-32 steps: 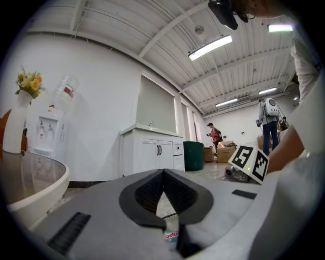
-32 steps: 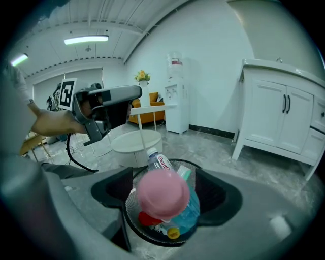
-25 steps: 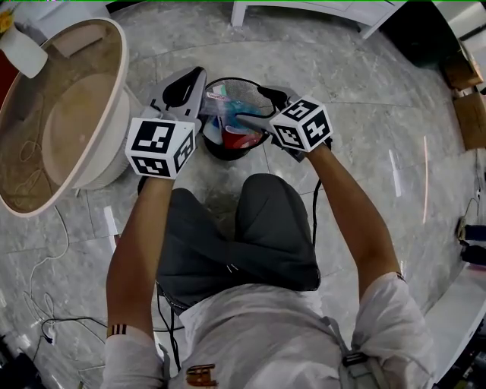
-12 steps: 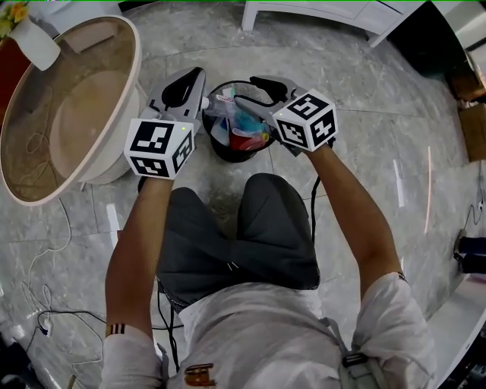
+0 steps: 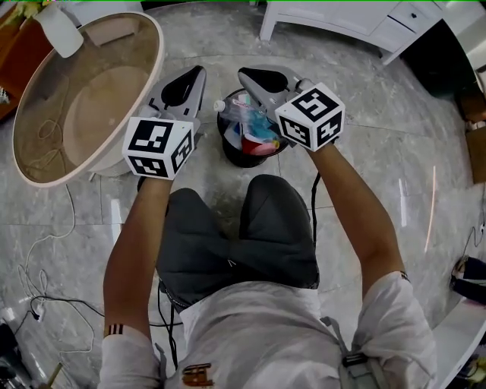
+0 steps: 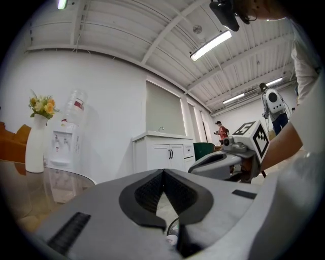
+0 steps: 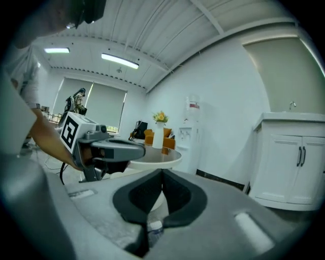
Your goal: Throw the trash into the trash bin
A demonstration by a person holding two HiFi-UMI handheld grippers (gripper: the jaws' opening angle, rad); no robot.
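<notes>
A black trash bin [image 5: 228,152] stands on the floor in front of the person's knees. It holds a clear plastic bottle [image 5: 237,107], a blue wrapper and a red cup [image 5: 254,143]. My right gripper [image 5: 244,74] hovers over the bin's far rim; its jaws have just been closing and are now shut, with nothing between them [image 7: 162,171]. My left gripper [image 5: 200,71] is held level just left of the bin, its jaws also shut and empty [image 6: 163,171]. The bottle's cap shows below the jaws in both gripper views.
A round glass-topped table [image 5: 45,178] with a white rim stands close on the left, a white vase [image 5: 61,29] at its far edge. White cabinets [image 5: 342,23] line the far side. Cables [image 5: 45,258] lie on the marble floor at the left.
My right gripper has lifted up out of the bin and its open jaws have closed on nothing. The left gripper has drifted slightly upward.
</notes>
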